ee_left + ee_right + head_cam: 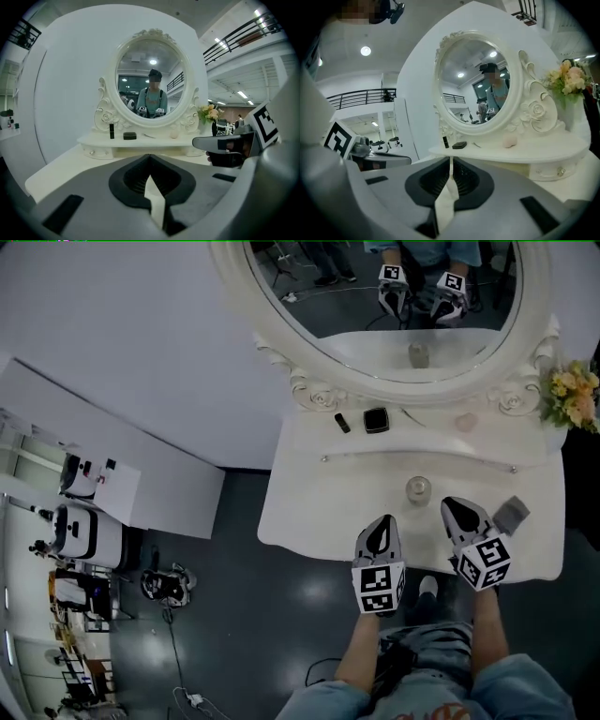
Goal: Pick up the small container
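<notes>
The small container (418,488) stands on the white surface (319,502), just ahead of and between the two claws (contents too small to tell). Left claw (383,524) and right claw (454,507) are both closed tight, holding nothing. A grey square (512,515) lies beside the right claw; a black tube (342,423), black compact (376,420) and flowers (574,395) sit by the mirror (375,306).

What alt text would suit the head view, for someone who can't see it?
The left tongs and right tongs, both shut, hover over a white vanity table, a small container just ahead of them, an oval mirror behind.
</notes>
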A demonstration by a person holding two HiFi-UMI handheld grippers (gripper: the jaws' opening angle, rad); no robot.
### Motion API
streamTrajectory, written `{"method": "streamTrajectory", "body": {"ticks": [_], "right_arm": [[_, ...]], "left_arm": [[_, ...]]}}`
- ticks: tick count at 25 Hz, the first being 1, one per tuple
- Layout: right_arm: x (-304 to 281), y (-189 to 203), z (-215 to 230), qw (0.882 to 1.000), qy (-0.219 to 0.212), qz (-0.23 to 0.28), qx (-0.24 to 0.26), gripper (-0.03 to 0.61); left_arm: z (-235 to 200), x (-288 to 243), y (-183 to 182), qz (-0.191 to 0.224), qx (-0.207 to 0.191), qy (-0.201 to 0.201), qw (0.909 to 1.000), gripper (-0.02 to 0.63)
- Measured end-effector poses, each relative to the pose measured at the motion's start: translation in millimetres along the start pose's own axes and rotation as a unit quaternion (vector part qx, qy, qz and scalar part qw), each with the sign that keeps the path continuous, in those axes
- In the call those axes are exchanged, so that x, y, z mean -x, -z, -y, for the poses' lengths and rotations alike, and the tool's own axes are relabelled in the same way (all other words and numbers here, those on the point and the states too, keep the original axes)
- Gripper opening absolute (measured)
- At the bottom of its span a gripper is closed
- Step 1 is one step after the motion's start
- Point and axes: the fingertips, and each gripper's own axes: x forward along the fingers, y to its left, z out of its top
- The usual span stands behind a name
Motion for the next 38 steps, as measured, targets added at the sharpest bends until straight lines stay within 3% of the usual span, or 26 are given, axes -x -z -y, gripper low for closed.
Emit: {"method": "streamTrajectory", "body": {"ticks": [11,12,15,20,25,38], "right_arm": [[-38.0,20.3,-3.8,0.998,-0.011,-0.043,0.054,0.044],[-39.5,22.2,-2.0,0.997,-0.012,-0.049,0.055,0.058],[-47.0,28.4,0.3,0.996,-0.02,-0.063,0.054,0.179],[-61.3,49.1,-4.4,0.992,-0.028,-0.093,0.075,0.24],[-79.7,66.8,-2.7,0.988,-0.01,-0.119,0.101,0.292],[-112.9,92.7,7.3,0.984,0.019,-0.15,0.099,0.312]], "left_arm": [[-11.9,-34.7,23.5,-0.032,0.02,0.018,0.9991,0.02],[-11.1,-39.1,24.1,-0.034,0.021,0.021,0.999,0.02],[-10.3,-50.6,26.4,-0.043,0.023,0.031,0.9983,0.02],[-14.5,-60.3,39.8,-0.062,0.028,0.039,0.9969,0.02],[-24.2,-66.2,52.7,-0.075,0.035,0.04,0.9958,0.02],[-50.1,-74.2,59.2,-0.087,0.048,0.034,0.9945,0.019]]}}
